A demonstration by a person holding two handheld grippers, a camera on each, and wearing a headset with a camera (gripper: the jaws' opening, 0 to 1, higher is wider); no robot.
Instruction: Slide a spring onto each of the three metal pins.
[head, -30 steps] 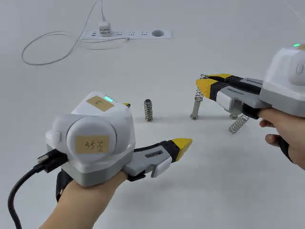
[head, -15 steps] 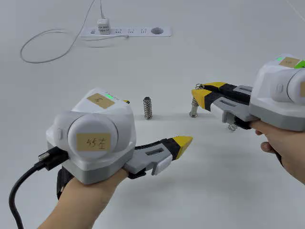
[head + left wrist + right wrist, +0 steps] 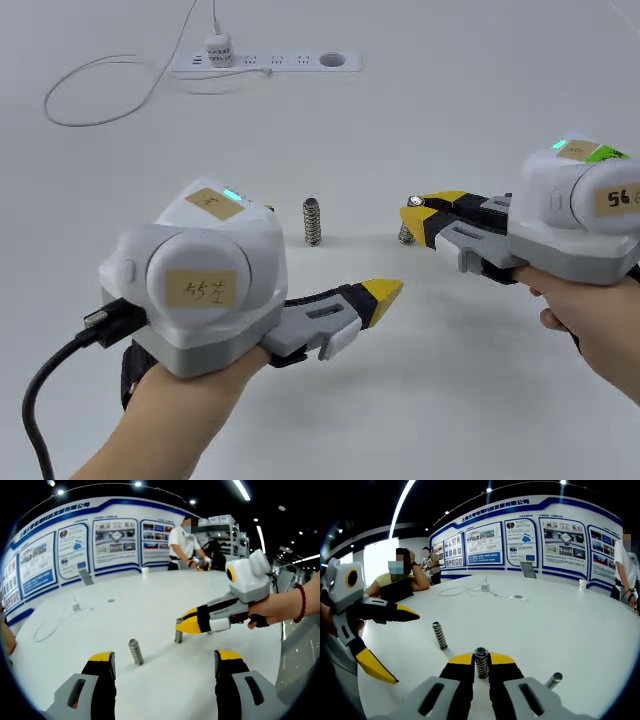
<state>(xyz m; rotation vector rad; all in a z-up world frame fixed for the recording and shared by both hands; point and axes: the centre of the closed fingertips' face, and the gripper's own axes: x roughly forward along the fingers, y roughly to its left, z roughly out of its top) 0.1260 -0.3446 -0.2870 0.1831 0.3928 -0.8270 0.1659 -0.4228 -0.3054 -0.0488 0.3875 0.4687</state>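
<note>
We pinch a spring [image 3: 481, 667] in the right gripper [image 3: 481, 656], bottom centre, likely seating it fully; left gripper [image 3: 165, 656] spread, idle, clear of work; lower-right pin [image 3: 553, 680] bare

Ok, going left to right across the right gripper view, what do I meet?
Left tool, spring-covered pin, spring gripped in the right tool, bare pin.

A handwritten "56" on the tan sticker [image 3: 617, 198] of the right tongs [image 3: 411, 214]
</note>
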